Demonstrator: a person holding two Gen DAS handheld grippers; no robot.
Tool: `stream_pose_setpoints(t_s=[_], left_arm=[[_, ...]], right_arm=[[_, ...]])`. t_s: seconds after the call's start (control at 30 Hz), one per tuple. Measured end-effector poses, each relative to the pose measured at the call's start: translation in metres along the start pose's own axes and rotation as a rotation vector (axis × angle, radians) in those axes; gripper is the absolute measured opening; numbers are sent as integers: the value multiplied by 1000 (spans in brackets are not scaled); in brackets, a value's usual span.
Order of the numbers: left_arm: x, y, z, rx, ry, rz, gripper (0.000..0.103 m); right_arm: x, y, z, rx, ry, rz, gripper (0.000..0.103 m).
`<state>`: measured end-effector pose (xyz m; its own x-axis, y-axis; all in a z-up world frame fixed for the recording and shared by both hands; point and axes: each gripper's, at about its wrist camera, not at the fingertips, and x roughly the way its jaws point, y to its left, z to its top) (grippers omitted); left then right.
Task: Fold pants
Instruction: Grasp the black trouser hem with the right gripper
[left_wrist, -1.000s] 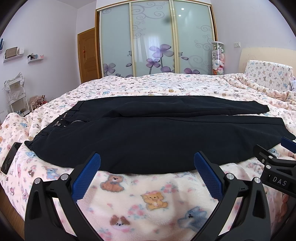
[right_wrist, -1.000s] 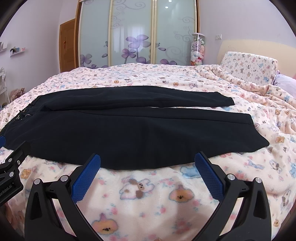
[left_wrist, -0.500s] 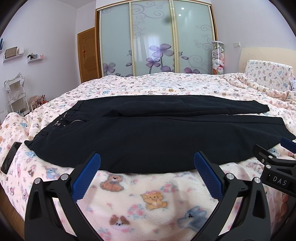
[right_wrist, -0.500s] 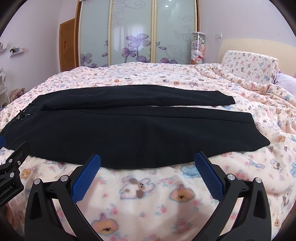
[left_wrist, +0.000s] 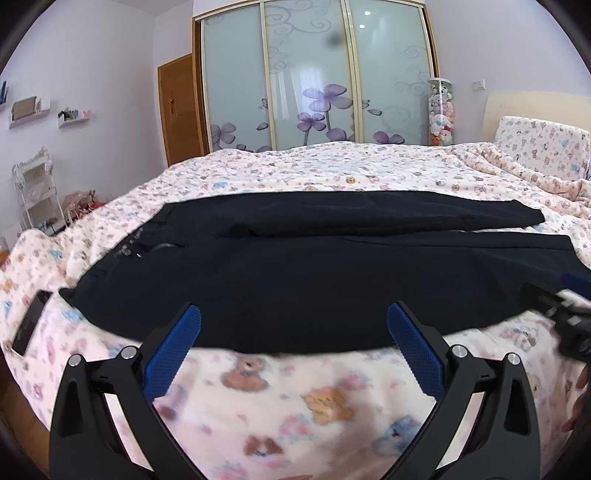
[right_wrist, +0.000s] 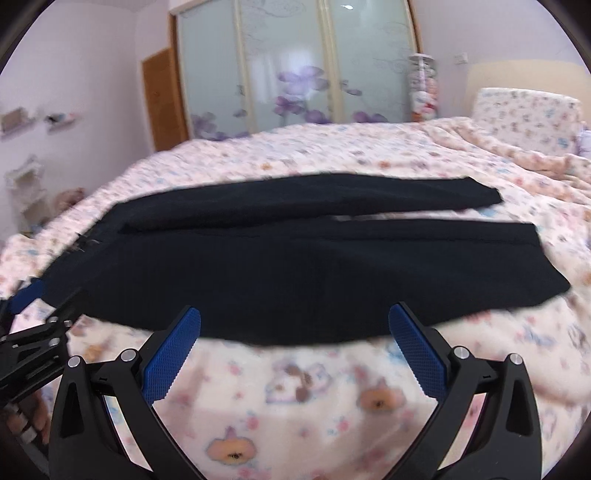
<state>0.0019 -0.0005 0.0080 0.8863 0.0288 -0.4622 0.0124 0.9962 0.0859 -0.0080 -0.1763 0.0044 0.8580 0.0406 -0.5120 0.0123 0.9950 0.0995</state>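
Broadly, a big bed (left_wrist: 332, 170) fills both views, covered in a pink blanket printed with small cartoon bears. Behind it stands a wardrobe (left_wrist: 314, 74) with frosted sliding doors painted with purple flowers, and a wooden door (left_wrist: 181, 110) is to its left. A pillow (left_wrist: 543, 147) in the same bear print leans against the headboard at the right. Black pants (left_wrist: 314, 273) lie flat across the near half of the bed, stretched sideways, with the waist at the left and the leg ends at the right. The far leg lies apart from the near one, a thin strip of blanket showing between them toward the right end. The left tongs (left_wrist: 293, 347) hover just in front of the near edge of the pants, their blue-padded jaws spread wide with nothing between them. The right tongs (right_wrist: 293, 347) are likewise spread wide and empty, poised at the same near edge, further toward the leg ends; the right wrist view is blurred. Each pair of tongs shows at the edge of the other's view. A clear tube of stuffed toys (left_wrist: 441, 110) stands beside the wardrobe. A dark phone (left_wrist: 31, 321) rests on the blanket at the far left, just beyond the waist.
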Motion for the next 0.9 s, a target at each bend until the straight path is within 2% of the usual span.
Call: stream_pose_setpoints(t_s=[0.07,0.17,0.3,0.43,0.53,0.63,0.7,0.8,0.87,0.9], left_arm=[[3,4,10,-9,-2,8,101],[16,10,29,-42,16,0,101],[37,17,34,-126,36,-95,101],[56,18,28,-156,87,-136,101],[62,16,28,-167,93,-183,101],[67,10,27,-141,105,-206,101],[70,8,25,-141,115,-238,101],[77,5,24,-154,139,-306,101],[81,2,23,-154,147,-334,101],[83,-1,22,-148,149,-342,101]], right_arm=[[-6,-11,13,11,-30,21,102],[-3,-43,44,67,-17,85,102],[29,-99,89,155,53,115,102],[83,-171,136,227,134,37,102],[121,-233,160,373,175,-20,102],[152,-292,171,545,166,-9,102],[167,-318,178,592,142,-25,101],[189,-342,187,596,113,-76,89],[210,-352,194,555,130,-120,78],[218,-354,195,528,143,-146,77]])
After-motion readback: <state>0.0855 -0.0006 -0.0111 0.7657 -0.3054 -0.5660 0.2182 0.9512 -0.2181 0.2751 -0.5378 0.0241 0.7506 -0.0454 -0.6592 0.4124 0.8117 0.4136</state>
